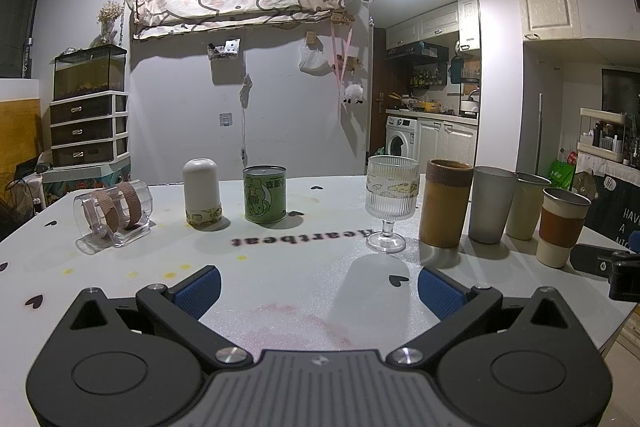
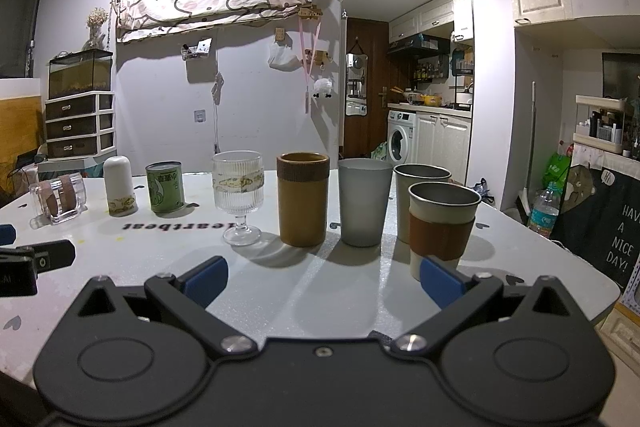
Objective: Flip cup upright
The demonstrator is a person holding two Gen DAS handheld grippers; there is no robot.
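Left wrist view: a clear cup (image 1: 113, 213) is seen lying on its side, far left on the surface (image 1: 304, 283).
White cup (image 1: 201, 193): turned mouth-down.
Other cups: standing.
Left claw (image 1: 318, 290): spread wide, nothing held.
Right claw (image 2: 324, 281): spread wide, nothing held.
Left to do: the clear cup must be stood up.

Clear plastic cup (image 1: 113, 213) on its side, far left end of row on white surface (image 1: 304, 279). Two brown bands wrapped round body. Open mouth faces left-front, base toward white capsule-shaped cup, slight gap between. Also visible in right wrist view (image 2: 58, 201), same pose.
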